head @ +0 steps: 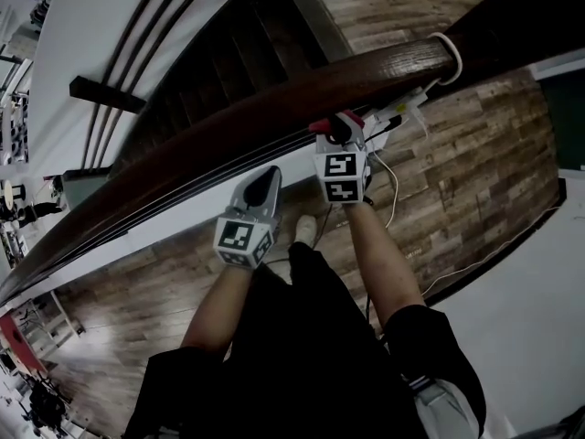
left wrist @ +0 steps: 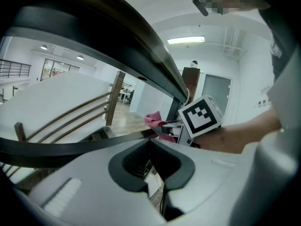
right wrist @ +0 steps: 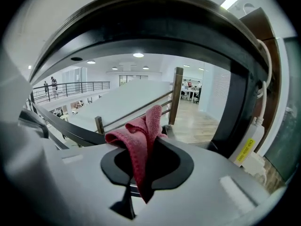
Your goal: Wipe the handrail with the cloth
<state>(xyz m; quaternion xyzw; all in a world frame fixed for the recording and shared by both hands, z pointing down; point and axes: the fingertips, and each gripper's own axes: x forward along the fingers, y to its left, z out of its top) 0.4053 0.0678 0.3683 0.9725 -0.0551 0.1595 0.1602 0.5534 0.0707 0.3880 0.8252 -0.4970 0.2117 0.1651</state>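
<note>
The dark wooden handrail (head: 274,94) runs diagonally from lower left to upper right in the head view. My right gripper (head: 336,128) is just below its near edge, shut on a red cloth (head: 331,123) that bunches at the jaw tips. In the right gripper view the cloth (right wrist: 141,138) hangs from the shut right gripper (right wrist: 150,145), with the handrail's underside (right wrist: 155,27) arching close above. My left gripper (head: 271,177) points up at the rail a little to the left, shut and holding nothing. In the left gripper view, the left gripper (left wrist: 151,142) is under the handrail (left wrist: 117,27).
Below the rail run thin dark bars (head: 183,186) and a white ledge. A white cable (head: 391,190) hangs over the wood floor (head: 457,172). A dark post (right wrist: 242,102) with a yellow-labelled box (right wrist: 245,149) stands at the rail's right end. The person's shoe (head: 306,230) is beneath.
</note>
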